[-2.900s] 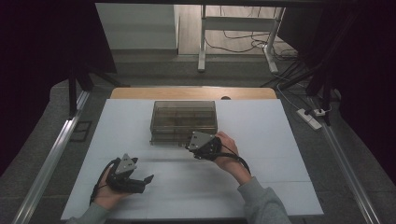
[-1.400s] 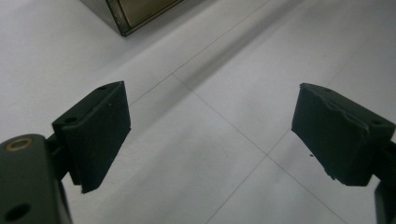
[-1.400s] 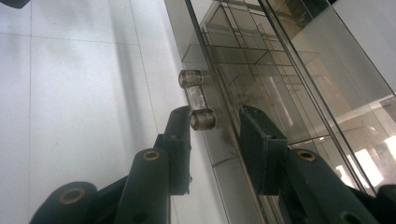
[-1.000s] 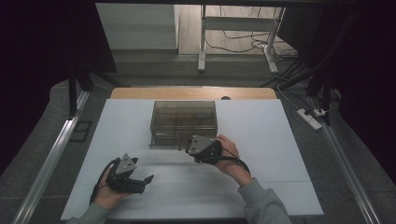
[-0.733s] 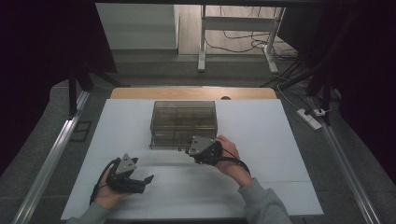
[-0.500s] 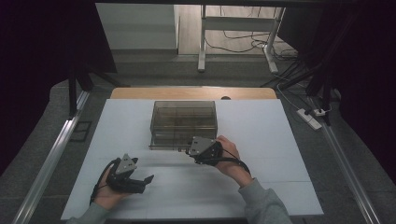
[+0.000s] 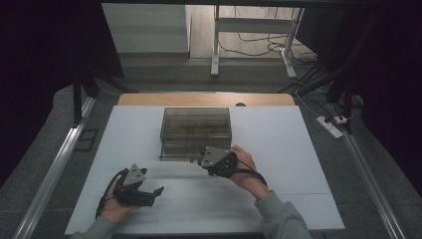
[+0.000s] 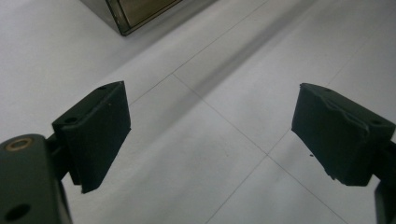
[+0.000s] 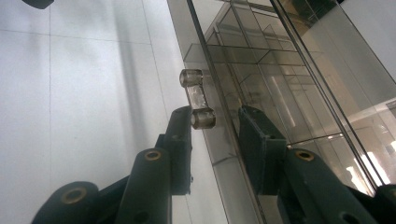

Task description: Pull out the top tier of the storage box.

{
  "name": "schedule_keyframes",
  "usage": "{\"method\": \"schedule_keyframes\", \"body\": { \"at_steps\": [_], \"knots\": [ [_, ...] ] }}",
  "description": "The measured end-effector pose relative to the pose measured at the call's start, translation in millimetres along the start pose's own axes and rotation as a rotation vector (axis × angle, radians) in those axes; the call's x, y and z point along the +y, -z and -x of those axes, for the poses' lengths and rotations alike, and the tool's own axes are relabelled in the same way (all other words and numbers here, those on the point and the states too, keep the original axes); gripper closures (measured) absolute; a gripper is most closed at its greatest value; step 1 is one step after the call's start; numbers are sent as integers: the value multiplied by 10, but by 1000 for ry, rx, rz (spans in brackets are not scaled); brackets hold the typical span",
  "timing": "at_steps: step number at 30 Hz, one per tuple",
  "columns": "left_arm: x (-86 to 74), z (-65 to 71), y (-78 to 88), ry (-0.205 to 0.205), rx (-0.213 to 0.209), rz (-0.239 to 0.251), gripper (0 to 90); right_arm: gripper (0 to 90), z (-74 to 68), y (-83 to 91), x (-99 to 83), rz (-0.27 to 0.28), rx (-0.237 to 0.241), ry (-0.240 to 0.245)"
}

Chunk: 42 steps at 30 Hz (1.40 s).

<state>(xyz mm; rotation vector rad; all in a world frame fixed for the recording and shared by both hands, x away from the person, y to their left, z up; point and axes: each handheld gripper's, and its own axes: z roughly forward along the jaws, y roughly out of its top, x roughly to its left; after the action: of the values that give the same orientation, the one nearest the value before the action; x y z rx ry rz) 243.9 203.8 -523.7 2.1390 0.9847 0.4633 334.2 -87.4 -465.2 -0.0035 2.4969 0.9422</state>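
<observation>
One clear handle (image 9: 197,103) on the front of the smoky see-through drawer box (image 7: 195,130) sits right at the tips of the right gripper (image 7: 205,163). In the right gripper view one jaw lies just beside the handle's lower knob, on its outer side, while the other jaw shows behind the tinted front panel (image 9: 224,140), so the panel's edge and the handle stand between the two. The jaws are partly closed around that edge; whether the pads actually press on it cannot be made out.

From the high view the box stands near the middle of the white table (image 7: 298,149), towards its far half, with the right gripper touching its near front edge and the right hand (image 7: 246,167) behind it. The box is a low rectangular case of brownish transparent plastic, with inner dividers showing through its top and walls. The handle is a short clear bar with a rounded knob at each end.

Well apart, near the table's front left, the left gripper (image 7: 149,191) rests low over bare table, its jaws spread wide with nothing between them. In the left gripper view a corner of the box (image 8: 135,14) is cut off at the top edge.
</observation>
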Motion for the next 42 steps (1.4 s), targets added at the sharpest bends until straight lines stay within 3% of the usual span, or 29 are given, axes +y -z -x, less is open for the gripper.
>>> {"method": "schedule_keyframes", "body": {
  "at_steps": [24,28,33,42],
  "knots": [
    [0,4,-4,-4,2,-5,118,648,-9,1,-8,10,-2,-1],
    [-1,1,-2,-2,1,-3,118,603,-9,-1,-10,10,-2,-9],
    [0,3,-3,-2,2,-2,118,534,11,24,-12,31,2,-46],
    [-3,-8,-2,2,2,-2,117,452,93,156,-74,124,10,-193]
  ]
}}
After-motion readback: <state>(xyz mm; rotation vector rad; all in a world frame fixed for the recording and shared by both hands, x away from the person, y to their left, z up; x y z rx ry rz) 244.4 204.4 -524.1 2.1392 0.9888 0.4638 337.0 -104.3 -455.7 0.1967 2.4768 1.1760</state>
